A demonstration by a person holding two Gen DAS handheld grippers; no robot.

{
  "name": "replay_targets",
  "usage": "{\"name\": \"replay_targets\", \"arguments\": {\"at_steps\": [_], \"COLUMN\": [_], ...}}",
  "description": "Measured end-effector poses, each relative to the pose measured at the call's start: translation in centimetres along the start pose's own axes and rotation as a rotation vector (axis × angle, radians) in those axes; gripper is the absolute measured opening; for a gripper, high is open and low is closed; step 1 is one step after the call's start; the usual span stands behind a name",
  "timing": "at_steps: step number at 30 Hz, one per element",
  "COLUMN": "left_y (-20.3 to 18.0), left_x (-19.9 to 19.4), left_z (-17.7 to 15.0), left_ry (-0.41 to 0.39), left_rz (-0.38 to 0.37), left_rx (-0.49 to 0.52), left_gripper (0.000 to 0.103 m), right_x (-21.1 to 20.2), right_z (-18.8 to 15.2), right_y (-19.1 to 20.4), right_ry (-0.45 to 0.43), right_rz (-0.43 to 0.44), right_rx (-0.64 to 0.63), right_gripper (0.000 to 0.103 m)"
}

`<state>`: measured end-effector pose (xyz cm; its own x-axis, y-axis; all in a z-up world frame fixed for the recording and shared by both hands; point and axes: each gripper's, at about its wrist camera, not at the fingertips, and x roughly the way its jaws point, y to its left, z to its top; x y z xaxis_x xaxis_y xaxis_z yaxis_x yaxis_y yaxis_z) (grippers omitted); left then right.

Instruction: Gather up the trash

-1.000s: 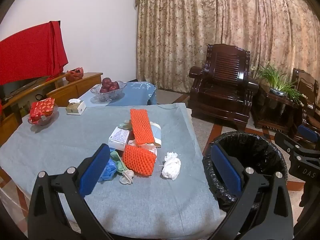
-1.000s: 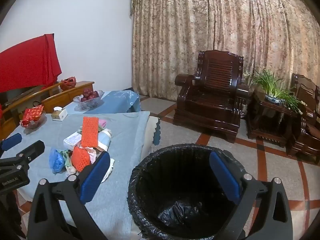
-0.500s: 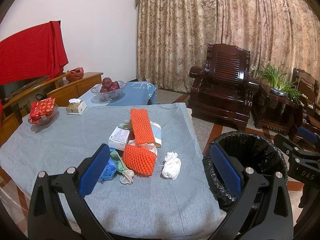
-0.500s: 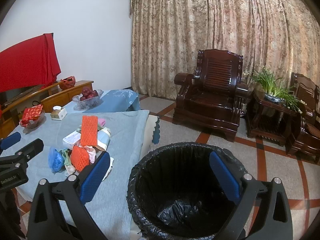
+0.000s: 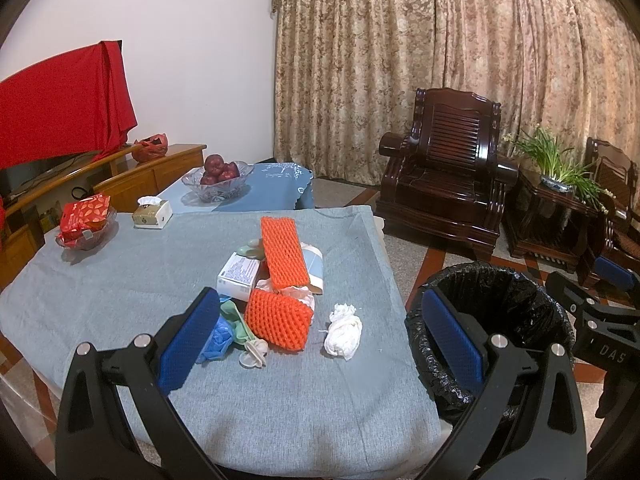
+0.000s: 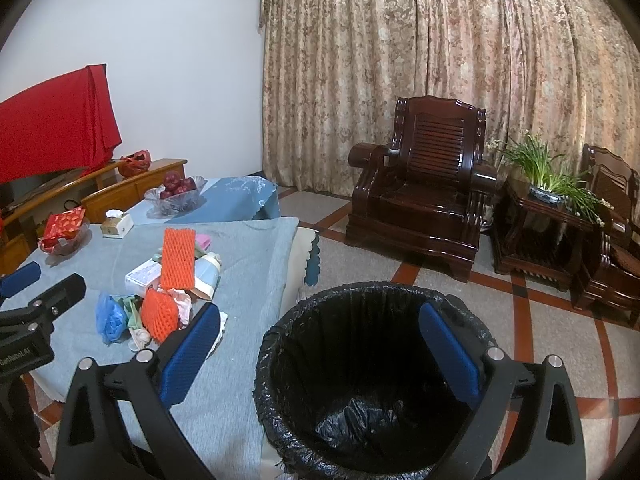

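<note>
Trash (image 5: pixel 280 300) lies piled on the tabletop (image 5: pixel 120 280); both our hand-held grippers (image 5: pixel 320 336) (image 6: pixel 320 348) are spread and empty. Pinching one piece may drag neighbours off before reaching the bin (image 6: pixel 360 360).

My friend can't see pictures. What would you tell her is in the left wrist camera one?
An open left gripper hovers above a grey-clothed table with a trash pile: orange foam nets, a white crumpled tissue, a small box, and a blue bag. A black-lined trash bin stands to the right, with the right gripper beyond it.
</note>
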<state>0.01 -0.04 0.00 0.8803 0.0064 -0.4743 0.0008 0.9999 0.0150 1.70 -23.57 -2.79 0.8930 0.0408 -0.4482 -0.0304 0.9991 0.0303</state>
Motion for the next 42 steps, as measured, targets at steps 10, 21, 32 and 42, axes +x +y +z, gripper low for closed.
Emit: {"name": "replay_targets", "arguments": {"at_steps": [10, 21, 32, 42], "left_y": [0.0, 0.0, 0.0, 0.0], "left_x": [0.0, 0.0, 0.0, 0.0], "left_z": [0.0, 0.0, 0.0, 0.0], "left_ry": [0.000, 0.001, 0.002, 0.003], "left_rz": [-0.001, -0.001, -0.001, -0.001], "left_rx": [-0.001, -0.001, -0.002, -0.006], "left_gripper": [0.098, 0.098, 0.098, 0.098], "right_x": [0.0, 0.0, 0.0, -0.1], "right_z": [0.0, -0.1, 0.5, -0.9], "right_y": [-0.1, -0.2, 0.2, -0.2], "right_ry": [0.002, 0.004, 0.006, 0.013], "right_rz": [0.000, -0.001, -0.001, 0.003], "right_rx": [0.000, 0.000, 0.000, -0.002], "right_gripper": [0.097, 0.097, 0.097, 0.097]}}
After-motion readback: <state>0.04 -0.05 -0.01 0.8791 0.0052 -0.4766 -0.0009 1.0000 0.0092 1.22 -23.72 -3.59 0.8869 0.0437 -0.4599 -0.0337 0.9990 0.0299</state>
